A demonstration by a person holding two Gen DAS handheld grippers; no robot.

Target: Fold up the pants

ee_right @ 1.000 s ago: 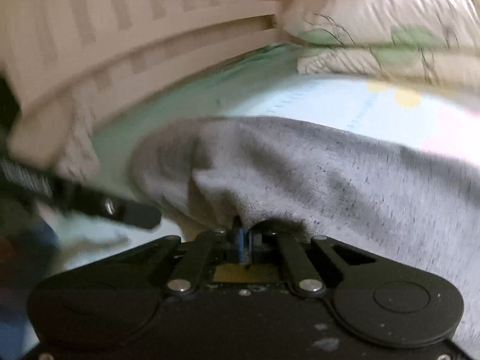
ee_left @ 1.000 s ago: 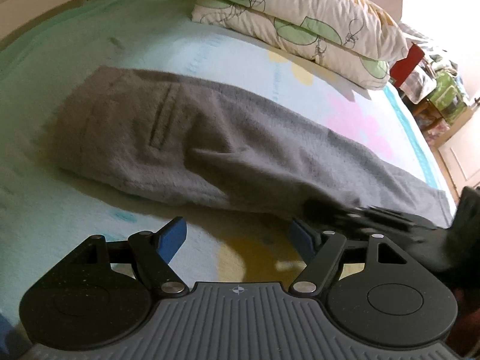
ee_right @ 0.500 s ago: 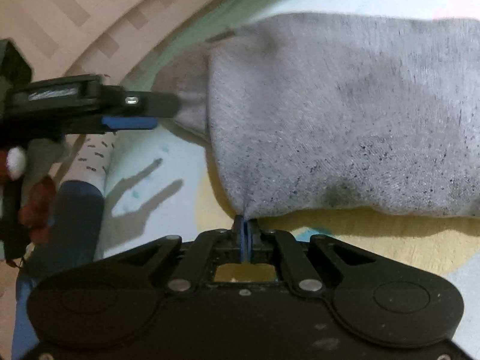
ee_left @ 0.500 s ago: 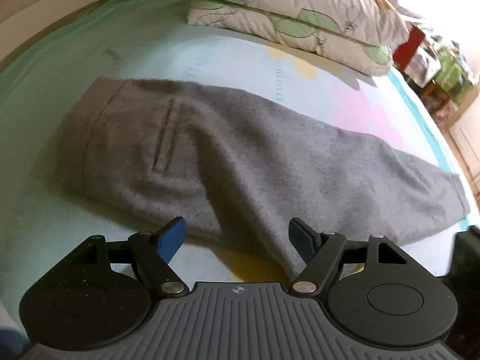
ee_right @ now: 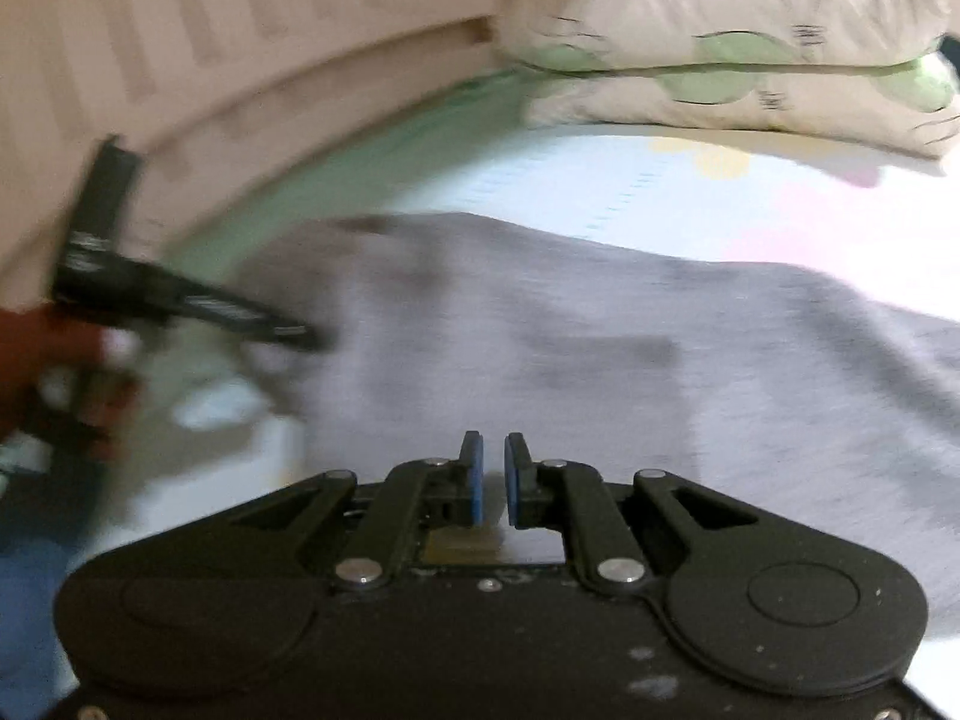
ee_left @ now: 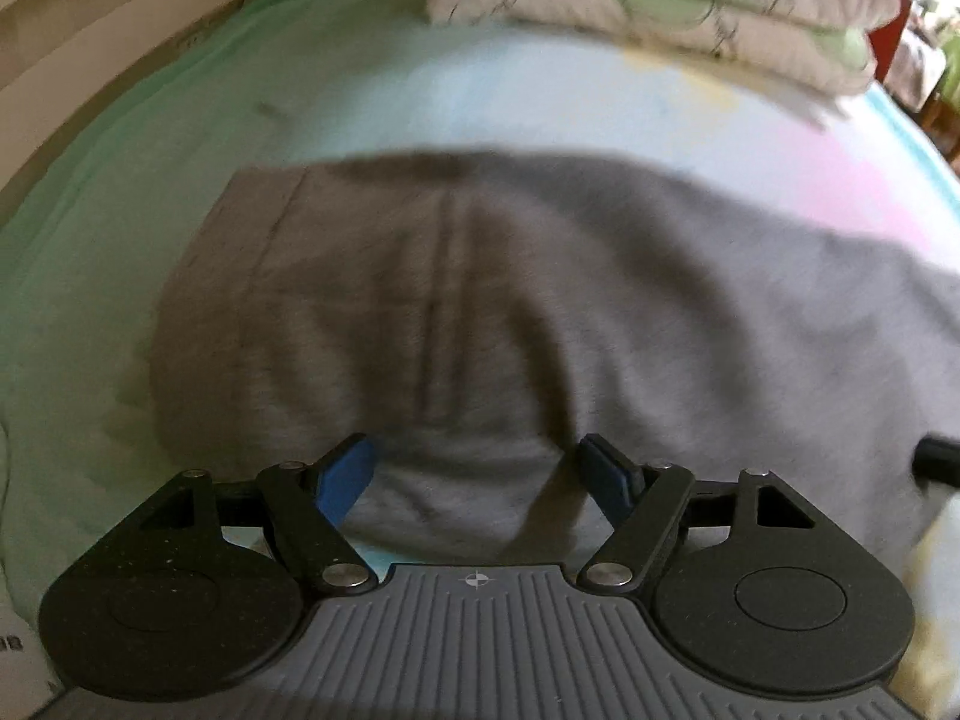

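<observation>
While the grey pants (ee_left: pixel 540 300) lie flat on the pastel bed sheet (ee_left: pixel 150 192), folded lengthwise with leg on leg, I read their long axis as running from the waistband on my left toward the cuffs off to the right, parallel to the stacked pillows (ee_left: pixel 660 6) beyond. The left gripper (ee_left: pixel 477 471) has its blue pads spread wide, straddling the near edge of the seat area just right of the waistband; no cloth is clamped. The right gripper (ee_right: pixel 493 480) shows its pads nearly together with a narrow gap and nothing between them; it hovers over the near edge further along the legs. I judge the waistband end nearer my left tool, the cuff end nearer my right, so a crosswise fold requires one end carried along that axis.
</observation>
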